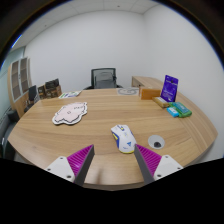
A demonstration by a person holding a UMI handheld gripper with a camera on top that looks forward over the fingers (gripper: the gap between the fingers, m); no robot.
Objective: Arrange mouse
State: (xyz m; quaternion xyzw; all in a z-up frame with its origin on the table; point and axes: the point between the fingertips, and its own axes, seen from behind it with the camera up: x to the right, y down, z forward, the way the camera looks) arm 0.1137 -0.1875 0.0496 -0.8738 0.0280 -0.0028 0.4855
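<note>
mouse [122,137] on tabletop [60,140], just ahead of fingers [80,157] | fingers spread wide, empty | probably light, rigid, smooth shell; grip flanks

The gripper [112,166] is held level above the work surface, pointing forward. Both fingers are spread wide apart. The left finger's purple pad [78,158] and the right finger's purple pad [152,159] face inward. Nothing sits between them; neither pad contacts anything.
</note>
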